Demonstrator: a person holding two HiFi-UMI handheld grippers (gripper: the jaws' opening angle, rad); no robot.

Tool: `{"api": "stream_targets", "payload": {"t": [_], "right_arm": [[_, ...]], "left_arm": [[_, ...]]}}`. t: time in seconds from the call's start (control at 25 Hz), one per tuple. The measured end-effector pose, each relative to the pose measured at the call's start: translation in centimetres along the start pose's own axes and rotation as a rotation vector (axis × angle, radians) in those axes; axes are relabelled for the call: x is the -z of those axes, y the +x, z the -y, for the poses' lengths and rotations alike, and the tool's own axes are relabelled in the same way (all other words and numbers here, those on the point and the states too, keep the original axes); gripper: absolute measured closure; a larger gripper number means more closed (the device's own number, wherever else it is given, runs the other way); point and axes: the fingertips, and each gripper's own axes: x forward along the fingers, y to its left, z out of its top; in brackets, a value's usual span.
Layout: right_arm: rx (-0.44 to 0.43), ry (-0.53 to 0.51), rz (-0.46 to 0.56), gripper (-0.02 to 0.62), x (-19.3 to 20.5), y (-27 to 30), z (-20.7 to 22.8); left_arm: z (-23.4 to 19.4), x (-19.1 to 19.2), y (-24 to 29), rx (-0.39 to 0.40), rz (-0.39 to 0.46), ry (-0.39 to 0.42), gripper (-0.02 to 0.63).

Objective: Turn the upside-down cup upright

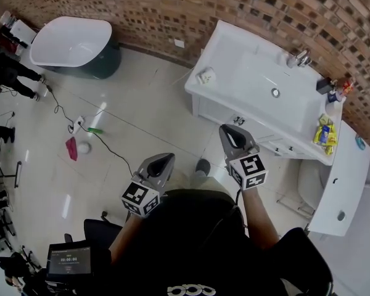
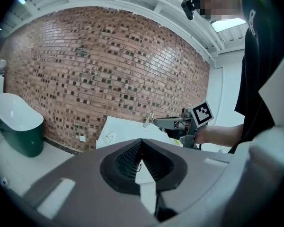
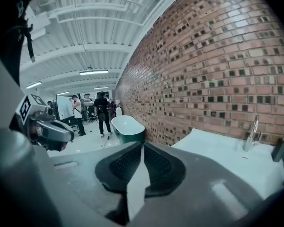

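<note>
Brick walls back a white bathtub (image 1: 234,48), its basin bare, with a small cup (image 1: 206,76) on its corner rim. Left tongs (image 1: 169,158) and right tongs (image 1: 226,129) are closed, gripping nothing.

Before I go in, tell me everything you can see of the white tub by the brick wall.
The tub is rectangular, glossy white, boxed in with white side panels, standing on the tiled floor along the brick wall. A chrome tap sits on its far rim, a round metal fitting inside. A small white cup-like item rests on its near-left corner; bottles and yellow packets crowd the right end.
</note>
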Motion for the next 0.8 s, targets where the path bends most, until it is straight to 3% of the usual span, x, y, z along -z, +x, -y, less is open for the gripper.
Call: {"api": "stream_targets", "payload": {"t": [0.16,0.36,0.52,0.8], "right_arm": [[-0.01,0.018,-0.055,0.554,1.1,3.6,1.8],[-0.007,-0.014,-0.142,0.443,2.6,9.2,3.2],[0.065,-0.04,-0.213,0.324,3.3,13.9,5.7],[0.2,-0.058,-0.363,0.199,6.9,22.4,10.7]], "left_arm": [[-1.4,-0.5,1.1,-0.027,-0.02,-0.017,0.594],[-4.3,-1.1,3.0,-0.026,-0.034,-0.036,0.594],[-6.8,-2.5,5.2,0.009,-0.035,-0.031,0.594],[-11.2,-5.9,8.6,0.065,-0.029,-0.014,0.594]]}}
